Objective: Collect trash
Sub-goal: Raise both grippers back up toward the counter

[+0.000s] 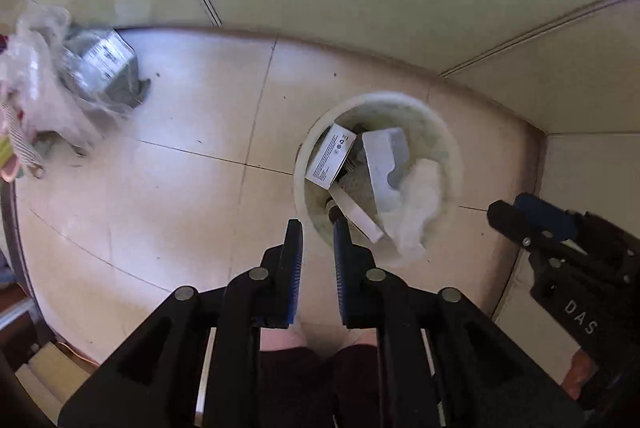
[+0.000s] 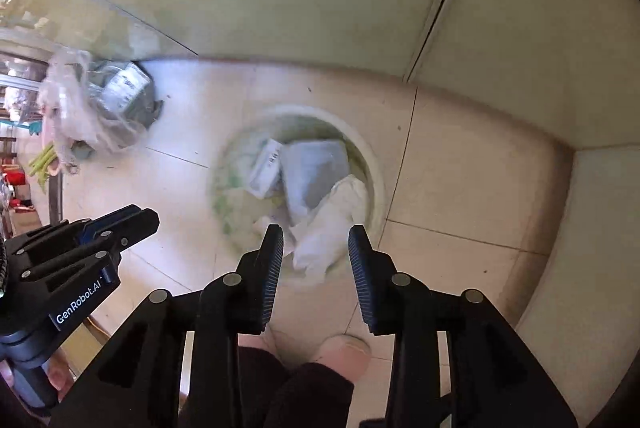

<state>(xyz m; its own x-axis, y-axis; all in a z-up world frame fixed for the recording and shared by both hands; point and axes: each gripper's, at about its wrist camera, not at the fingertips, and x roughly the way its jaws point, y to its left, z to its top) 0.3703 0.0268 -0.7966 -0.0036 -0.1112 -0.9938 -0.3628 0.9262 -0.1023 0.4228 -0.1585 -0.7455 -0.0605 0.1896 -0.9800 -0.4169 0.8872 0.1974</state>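
Two grippers hung over the round bin [image 1: 316,132]: "GenRobot.AI" marked the left gripper [image 2: 136,224], its jaws narrowly apart and empty. The right gripper [image 2: 316,234], wider and empty, hung above white crumpled trash [image 2: 332,224] draped over the bin's near rim, possibly paper.

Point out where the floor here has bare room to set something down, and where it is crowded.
Bare tile lies between the round bin and the bag pile by the wall, and nearer, below both. The bin itself is crowded with boxes and white paper. Both grippers, left and right, hang empty over the bin's near rim.
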